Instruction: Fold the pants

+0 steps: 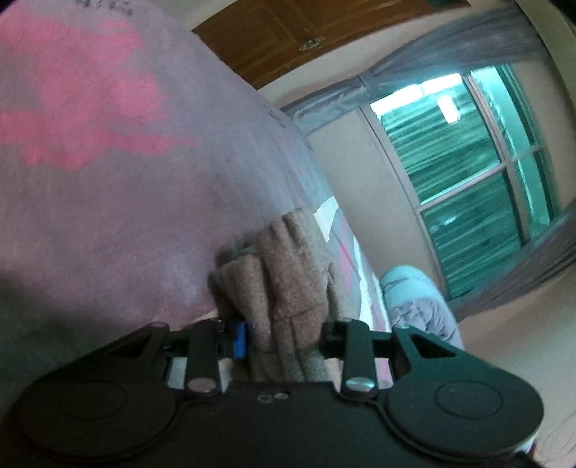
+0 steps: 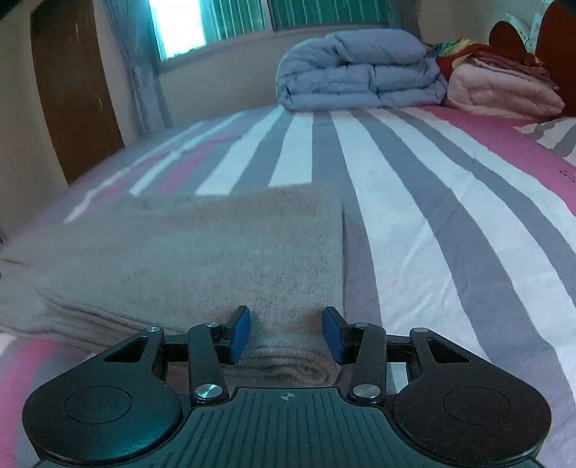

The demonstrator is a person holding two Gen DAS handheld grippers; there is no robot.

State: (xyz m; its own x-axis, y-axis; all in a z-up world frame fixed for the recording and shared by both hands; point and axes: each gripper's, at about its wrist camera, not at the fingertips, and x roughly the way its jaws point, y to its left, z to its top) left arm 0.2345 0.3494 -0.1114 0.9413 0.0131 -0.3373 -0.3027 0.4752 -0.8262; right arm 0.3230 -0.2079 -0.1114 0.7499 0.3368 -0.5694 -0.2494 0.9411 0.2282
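My left gripper point(image 1: 284, 333) is clamped on a bunched fold of the pants point(image 1: 284, 273); the fuzzy tan fabric fills the narrow gap between the blue pad and the black finger opposite, and rises from the jaws in thick vertical ridges. My right gripper point(image 2: 286, 333) stands partly open, its two blue pads point(image 2: 240, 333) set to either side of the near edge of the pants point(image 2: 201, 252); the rolled layers of that edge lie between the pads, and I cannot see them pressing on the cloth.

In the right wrist view the pants lie on the bed point(image 2: 432, 201) as a broad, flat, tan fleece block, folded in several layers, with a straight right edge and a stacked, rounded edge at the near left. The striped sheet in grey, white and pink runs bare to the right of the pants and beyond them, giving wide open room there.

At the far end of the bed sits a folded blue-grey duvet point(image 2: 356, 68), with a pink folded blanket point(image 2: 500, 90) just beside it on the right. A window point(image 2: 230, 21) with a grey curtain point(image 2: 140, 61) stands behind, and a brown door point(image 2: 72, 90) at the left
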